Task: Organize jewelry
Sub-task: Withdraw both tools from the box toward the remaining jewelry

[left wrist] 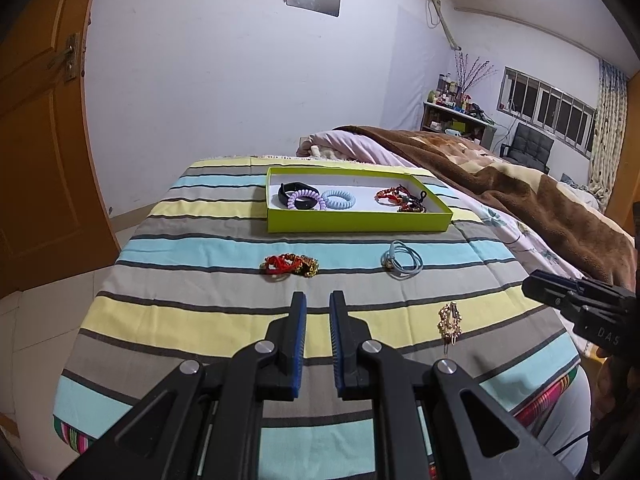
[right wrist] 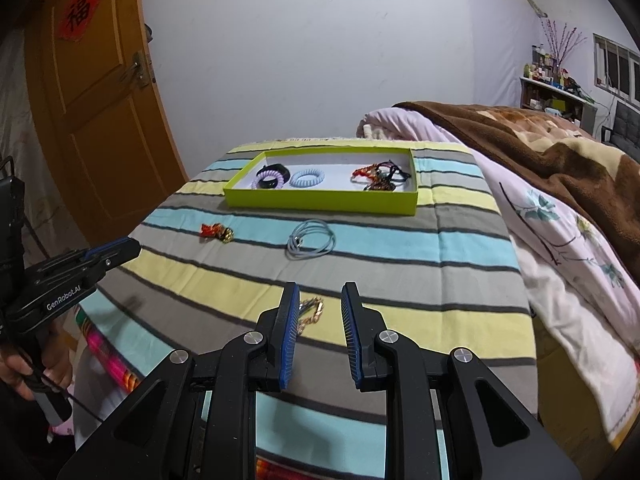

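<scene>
A green box (left wrist: 360, 224) (right wrist: 320, 202) at the far side of the striped cloth holds a black band, a lilac and a blue coil hair tie (left wrist: 339, 199) (right wrist: 307, 178) and red-and-dark bracelets (left wrist: 400, 198). On the cloth lie a red-and-gold bracelet (left wrist: 291, 266) (right wrist: 216, 232), a pale blue cord loop (left wrist: 402, 265) (right wrist: 311, 238) and a gold piece (left wrist: 450, 322) (right wrist: 311, 311). My left gripper (left wrist: 318, 300) is open and empty, just short of the red bracelet. My right gripper (right wrist: 320, 292) is open, with the gold piece between its fingertips on the cloth.
The striped cloth (left wrist: 200, 320) covers a small table with edges at left and front. A bed with a brown blanket (left wrist: 520, 184) (right wrist: 560, 148) lies to the right. An orange door (left wrist: 36, 140) stands at left. The other gripper shows at the frame edges (left wrist: 580, 304) (right wrist: 80, 272).
</scene>
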Demonstrator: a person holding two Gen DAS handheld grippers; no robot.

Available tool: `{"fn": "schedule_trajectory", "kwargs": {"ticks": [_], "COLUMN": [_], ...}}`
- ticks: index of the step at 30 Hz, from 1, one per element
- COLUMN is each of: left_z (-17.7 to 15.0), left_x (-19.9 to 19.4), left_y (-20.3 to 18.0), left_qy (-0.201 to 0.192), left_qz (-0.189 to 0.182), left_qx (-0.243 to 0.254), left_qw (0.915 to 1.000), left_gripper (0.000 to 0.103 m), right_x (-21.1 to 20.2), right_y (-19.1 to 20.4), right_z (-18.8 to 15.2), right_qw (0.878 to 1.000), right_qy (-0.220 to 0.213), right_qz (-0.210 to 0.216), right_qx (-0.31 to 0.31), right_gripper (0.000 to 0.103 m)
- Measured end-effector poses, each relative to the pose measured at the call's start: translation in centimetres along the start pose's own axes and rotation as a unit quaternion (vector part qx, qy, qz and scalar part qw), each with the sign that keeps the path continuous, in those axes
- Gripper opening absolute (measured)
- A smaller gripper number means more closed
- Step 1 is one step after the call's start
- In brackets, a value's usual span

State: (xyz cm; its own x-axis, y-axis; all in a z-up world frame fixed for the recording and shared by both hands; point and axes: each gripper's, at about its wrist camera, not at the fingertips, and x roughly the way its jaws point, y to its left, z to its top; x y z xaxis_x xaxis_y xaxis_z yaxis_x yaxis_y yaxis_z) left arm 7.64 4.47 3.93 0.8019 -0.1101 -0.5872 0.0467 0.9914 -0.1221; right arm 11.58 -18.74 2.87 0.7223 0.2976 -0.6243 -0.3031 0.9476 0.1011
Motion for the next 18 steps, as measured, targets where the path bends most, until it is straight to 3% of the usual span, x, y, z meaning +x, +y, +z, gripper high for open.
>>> {"fn": "schedule_trajectory", "kwargs": {"ticks": [5,18], "left_z": [0.0,1.4], "left_x": [0.5,3.9], "left_y": [0.3,2.1], "left_qy": [0.004,0.017], "left_qz": [-0.001,0.010], "left_qx": [-0.004,-0.018], "left_qw": [1.0000,0.9996], "left_gripper": [0.022,0.025], "right_x": [0.6,3.1], "right_y": [0.2,0.2], "right_z": [-0.3,0.7], "right_qw": [1.000,1.000], "right_qy": [0.006,0.012], "right_qz": [0.010,0.014], "right_qx": [0.003,0.001], "right_gripper": [0.022,0.022]}}
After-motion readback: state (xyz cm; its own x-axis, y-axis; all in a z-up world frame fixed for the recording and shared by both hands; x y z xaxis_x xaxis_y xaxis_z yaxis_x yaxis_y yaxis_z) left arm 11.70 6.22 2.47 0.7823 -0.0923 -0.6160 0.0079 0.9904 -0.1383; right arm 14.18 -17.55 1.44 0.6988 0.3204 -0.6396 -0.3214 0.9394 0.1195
